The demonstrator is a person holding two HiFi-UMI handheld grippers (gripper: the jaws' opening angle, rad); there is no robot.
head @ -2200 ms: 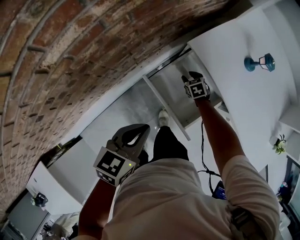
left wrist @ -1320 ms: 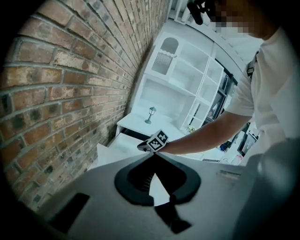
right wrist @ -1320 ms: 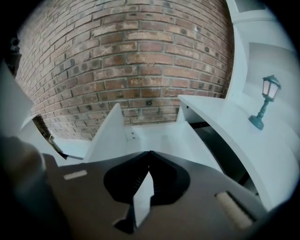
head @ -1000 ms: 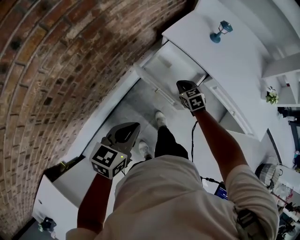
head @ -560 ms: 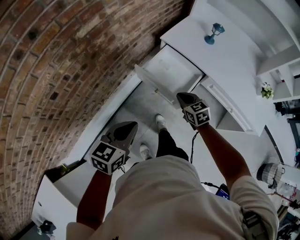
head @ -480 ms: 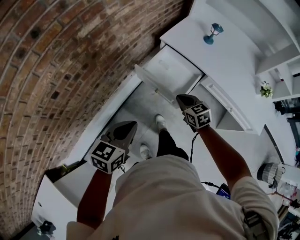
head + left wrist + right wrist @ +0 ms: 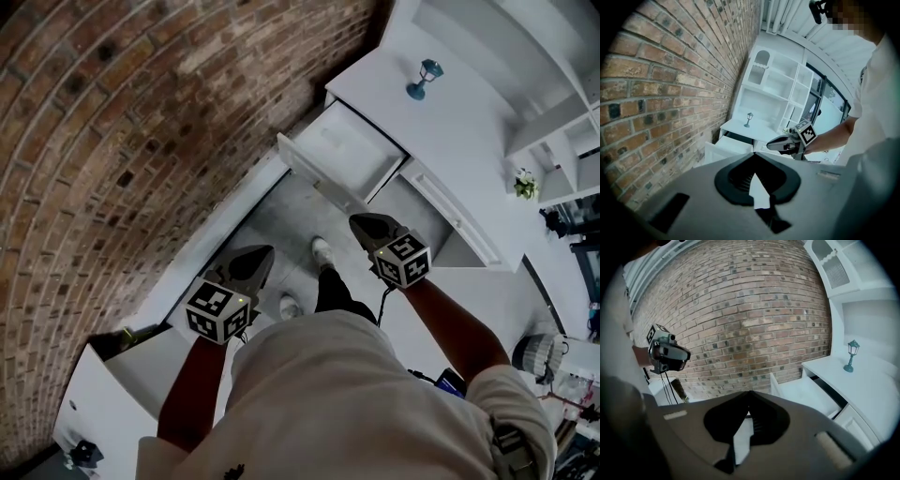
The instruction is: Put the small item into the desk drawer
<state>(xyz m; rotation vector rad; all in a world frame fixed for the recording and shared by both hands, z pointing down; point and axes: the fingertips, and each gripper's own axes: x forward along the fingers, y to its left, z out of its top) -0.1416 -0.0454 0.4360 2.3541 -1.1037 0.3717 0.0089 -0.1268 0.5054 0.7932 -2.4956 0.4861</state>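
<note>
Here, white desk (image 7: 455, 141) beside brick wall (image 7: 141, 141).

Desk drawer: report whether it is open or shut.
Open. In the head view the drawer stands pulled out from the white desk, its inside exposed; the right gripper view shows the same.

Item count:

- Grippers: two, a left gripper (image 7: 263, 253) and a right gripper (image 7: 360, 223).
- Marker cubes: two, one per gripper.
- Desk (image 7: 459, 131): one.
- Open drawer (image 7: 349, 152): one, at the desk's end by the brick wall (image 7: 112, 141).
- Blue lamp (image 7: 421, 79): one, on the desk top near that same end.
- Potted plant (image 7: 521, 184): one, on the shelving at the desk's back edge.
- Shoes: two, a front shoe (image 7: 322, 253) and a rear shoe (image 7: 290, 307).
- Persons: one.
</note>
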